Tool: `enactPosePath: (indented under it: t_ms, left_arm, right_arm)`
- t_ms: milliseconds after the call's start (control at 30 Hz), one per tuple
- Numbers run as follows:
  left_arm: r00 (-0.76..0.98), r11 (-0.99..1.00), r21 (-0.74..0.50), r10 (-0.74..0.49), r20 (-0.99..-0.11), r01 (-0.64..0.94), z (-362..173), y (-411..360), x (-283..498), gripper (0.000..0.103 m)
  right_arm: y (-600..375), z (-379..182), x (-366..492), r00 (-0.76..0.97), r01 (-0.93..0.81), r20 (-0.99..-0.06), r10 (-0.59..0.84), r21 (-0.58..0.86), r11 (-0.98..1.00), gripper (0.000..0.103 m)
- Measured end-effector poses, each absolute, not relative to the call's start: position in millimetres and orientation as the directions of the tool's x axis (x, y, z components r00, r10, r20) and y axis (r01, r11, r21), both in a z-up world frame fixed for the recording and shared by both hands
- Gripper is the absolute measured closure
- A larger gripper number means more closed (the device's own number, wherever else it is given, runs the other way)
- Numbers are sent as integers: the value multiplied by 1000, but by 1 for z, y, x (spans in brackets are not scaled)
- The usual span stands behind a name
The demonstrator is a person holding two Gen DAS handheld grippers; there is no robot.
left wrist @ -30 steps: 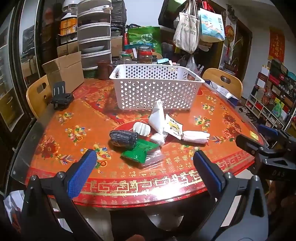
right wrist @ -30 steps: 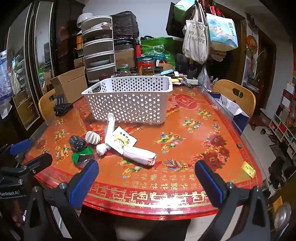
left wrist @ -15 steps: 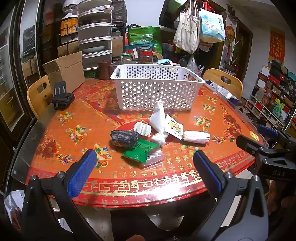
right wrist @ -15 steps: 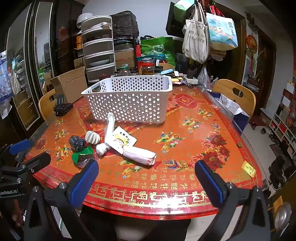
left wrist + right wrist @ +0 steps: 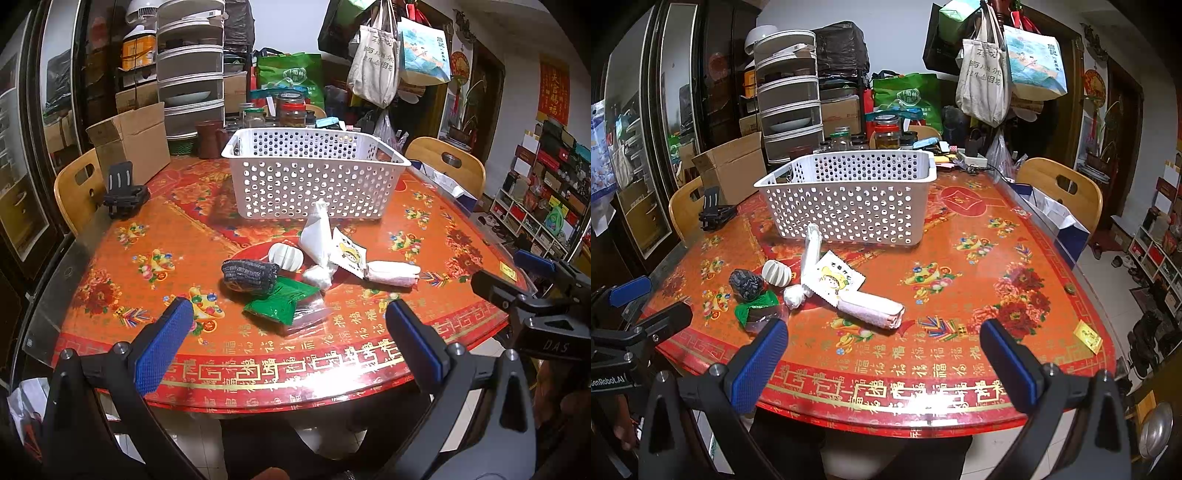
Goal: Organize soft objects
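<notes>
A: Two grippers, both held off the near edge of the table (image 5: 110, 266). The left gripper (image 5: 288, 343) has its blue pads spread wide with nothing between them, and the right gripper (image 5: 882, 363) stands the same way, apart and empty.

B: And the soft things?

A: All beyond the fingertips, none touched. Ahead of the left gripper, nearest, lies a green packet (image 5: 280, 302) in clear wrap, flat on the table. Just behind it and overlapping its corner is a dark grey knitted roll (image 5: 249, 275).

B: What sits further in?

A: A small white ribbed pad (image 5: 285, 255) just behind the dark roll, and beside it a little white bundle (image 5: 317, 275). A printed white packet (image 5: 833, 282) with a yellow cartoon figure lies flat, touching a pinkish-white rolled cloth (image 5: 871, 310) that points toward the right gripper's side. A long white folded piece (image 5: 811, 254) runs from the bundle up toward the basket.

B: The basket?

A: A white perforated basket (image 5: 314, 177) stands upright behind the pile, near the table's middle. Its inside is mostly hidden from here.
</notes>
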State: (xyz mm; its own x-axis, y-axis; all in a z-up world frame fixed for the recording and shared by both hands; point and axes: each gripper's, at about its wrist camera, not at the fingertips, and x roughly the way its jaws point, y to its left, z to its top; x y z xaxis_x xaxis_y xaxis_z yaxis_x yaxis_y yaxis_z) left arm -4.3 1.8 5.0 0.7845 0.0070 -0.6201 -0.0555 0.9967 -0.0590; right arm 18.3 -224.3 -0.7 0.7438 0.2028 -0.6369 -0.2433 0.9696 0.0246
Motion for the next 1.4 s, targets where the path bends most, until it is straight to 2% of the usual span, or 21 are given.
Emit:
enactPosePath:
  t_ms: [1400]
  left_arm:
    - [788,996,-47,27,-615,-71,3,7,-5,0]
  right_arm:
    - [-217,-7,15,737,-260,-637,223,37,965,0]
